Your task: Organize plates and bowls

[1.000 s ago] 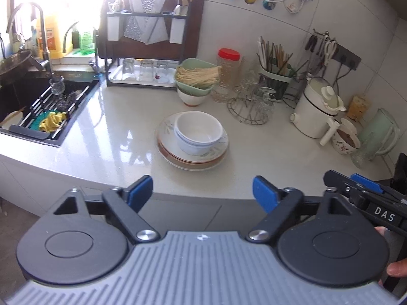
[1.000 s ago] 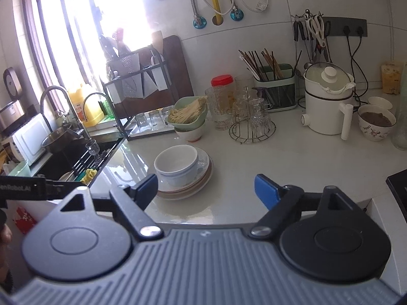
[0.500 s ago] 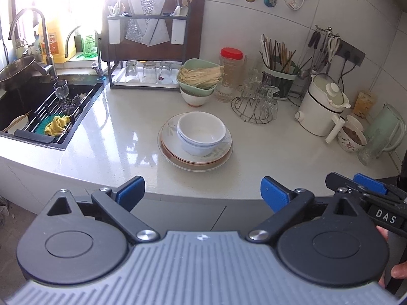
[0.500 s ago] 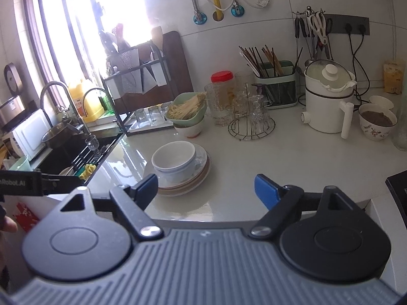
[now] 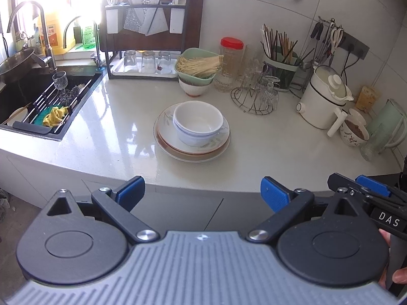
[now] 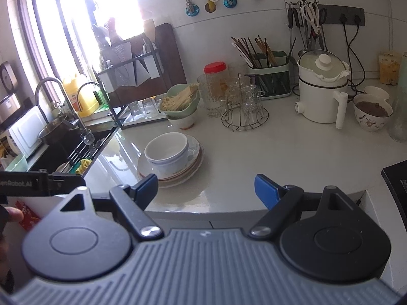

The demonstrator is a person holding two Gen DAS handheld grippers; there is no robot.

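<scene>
Two nested white bowls (image 5: 198, 123) sit on a stack of plates (image 5: 218, 143) in the middle of the pale counter. They also show in the right wrist view, bowls (image 6: 168, 152) on plates (image 6: 194, 164). My left gripper (image 5: 203, 192) is open and empty, hovering off the counter's front edge, short of the stack. My right gripper (image 6: 206, 188) is open and empty, near the front edge, just right of the stack. The right gripper's tip (image 5: 366, 188) shows at the left view's right edge.
A sink (image 5: 38, 101) with a rack and cloth lies at the left. A dish rack with glasses (image 5: 147, 61), a green bowl of noodles (image 5: 197, 66), a glass holder (image 5: 257, 96), a white kettle (image 5: 323, 99) and a bowl of food (image 5: 354, 129) line the back.
Both grippers have drifted slightly closer to the counter, so the plate stack sits a little lower and larger in view. Both jaws stay open.
</scene>
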